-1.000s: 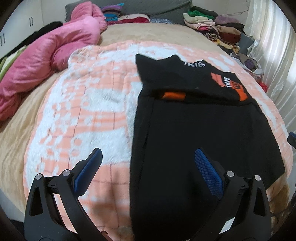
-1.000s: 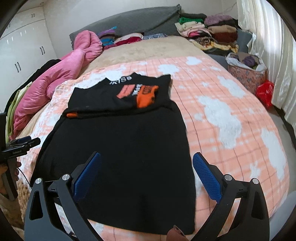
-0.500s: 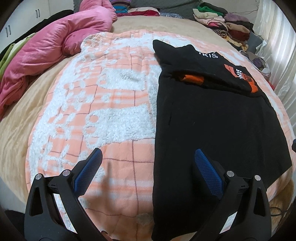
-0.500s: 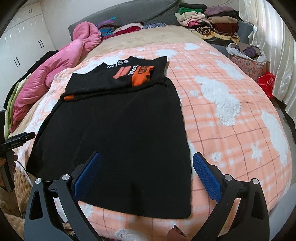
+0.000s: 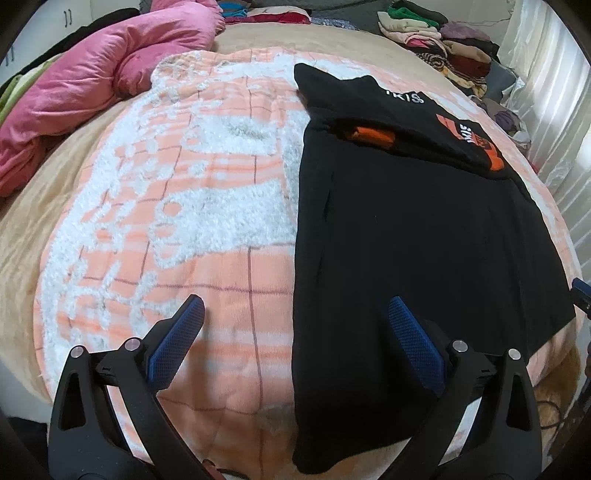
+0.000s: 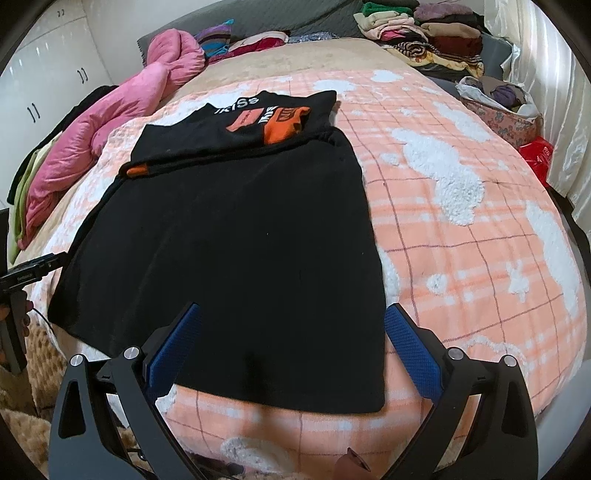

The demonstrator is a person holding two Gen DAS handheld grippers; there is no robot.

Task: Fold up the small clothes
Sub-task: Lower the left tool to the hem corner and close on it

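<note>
A black garment [image 5: 406, 240] [image 6: 236, 236] with orange and white print lies flat on the orange-and-white checked blanket [image 5: 184, 206] [image 6: 461, 221], its printed top part folded over at the far end. My left gripper [image 5: 291, 325] hovers open above the garment's near left edge, nothing between its blue pads. My right gripper [image 6: 291, 332] is open too, above the garment's near hem by the right corner. The left gripper's handle [image 6: 26, 275] shows at the left edge of the right wrist view.
A pink quilt [image 5: 92, 92] [image 6: 122, 122] is bunched at the far left of the bed. Stacks of folded clothes [image 5: 443, 40] [image 6: 421, 33] sit at the far right. A bag of clothes [image 6: 498, 103] and a red bag [image 6: 537, 157] lie beside the bed by the curtain.
Both grippers have moved forward and lower toward the garment's near hem. The left view has shifted left, so the garment's left edge now lies between its fingers. Both stay open.
</note>
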